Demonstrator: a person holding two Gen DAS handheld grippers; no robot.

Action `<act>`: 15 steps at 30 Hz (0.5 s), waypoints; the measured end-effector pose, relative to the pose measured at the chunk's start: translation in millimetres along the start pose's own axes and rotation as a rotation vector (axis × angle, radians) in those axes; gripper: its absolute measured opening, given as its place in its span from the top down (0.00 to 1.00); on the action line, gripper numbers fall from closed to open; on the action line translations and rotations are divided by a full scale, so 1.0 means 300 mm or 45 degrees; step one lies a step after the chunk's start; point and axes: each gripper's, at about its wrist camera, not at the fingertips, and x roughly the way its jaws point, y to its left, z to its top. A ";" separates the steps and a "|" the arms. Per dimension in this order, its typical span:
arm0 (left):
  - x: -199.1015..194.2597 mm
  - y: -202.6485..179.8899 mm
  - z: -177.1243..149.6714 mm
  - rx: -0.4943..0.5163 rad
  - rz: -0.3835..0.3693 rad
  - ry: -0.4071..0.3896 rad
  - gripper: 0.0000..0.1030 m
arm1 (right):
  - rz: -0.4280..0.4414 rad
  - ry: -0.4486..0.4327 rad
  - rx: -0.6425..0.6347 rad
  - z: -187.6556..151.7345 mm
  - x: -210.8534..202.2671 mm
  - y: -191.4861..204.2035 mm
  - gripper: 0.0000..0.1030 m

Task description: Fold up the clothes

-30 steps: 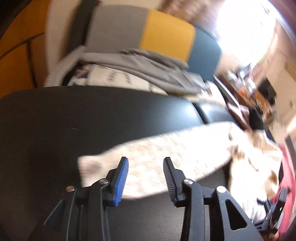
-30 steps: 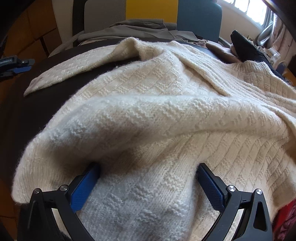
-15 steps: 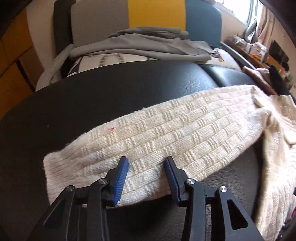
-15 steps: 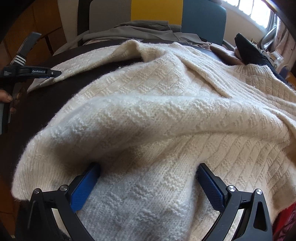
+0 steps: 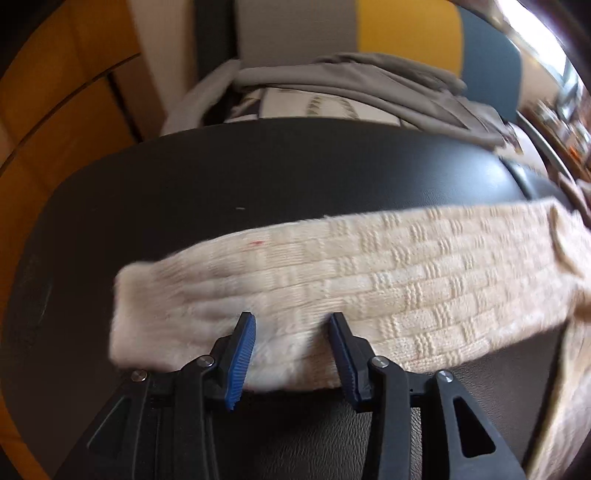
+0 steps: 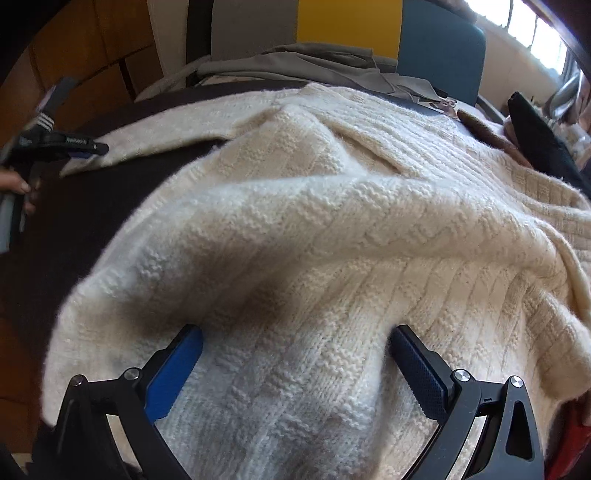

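A cream knitted sweater (image 6: pixel 332 221) lies spread and rumpled over a black padded surface (image 5: pixel 258 177). One of its sleeves (image 5: pixel 369 280) stretches flat to the left, the cuff at the left end. My left gripper (image 5: pixel 291 319) is open, and the near edge of the sleeve close to the cuff lies between its blue pads. My right gripper (image 6: pixel 295 332) is wide open over the sweater's lower body, with a bulge of knit between its fingers. In the right wrist view the left gripper (image 6: pixel 74 144) shows at the sleeve's end, held by a hand (image 6: pixel 14 184).
Grey clothes (image 5: pixel 351 85) are piled behind the black surface, in front of grey, yellow and blue chair backs (image 6: pixel 351 22). A black item (image 6: pixel 535 136) lies at the far right. Wooden panels (image 5: pixel 74 92) stand at the left.
My left gripper has come closer to the sleeve and shifted toward the cuff, so the sleeve's near edge now sits between its fingers. The right gripper has hardly moved.
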 end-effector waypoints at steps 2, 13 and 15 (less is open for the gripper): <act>-0.087 -0.012 -0.020 -0.033 -0.160 -0.078 0.61 | 0.067 -0.088 0.051 0.003 -0.078 -0.026 0.12; -0.220 -0.388 -0.282 0.217 -0.877 0.064 0.58 | -0.001 -0.230 0.081 0.069 -0.237 -0.134 0.14; -0.222 -0.412 -0.326 0.203 -0.899 0.105 0.57 | -0.063 -0.242 0.052 0.118 -0.215 -0.146 0.14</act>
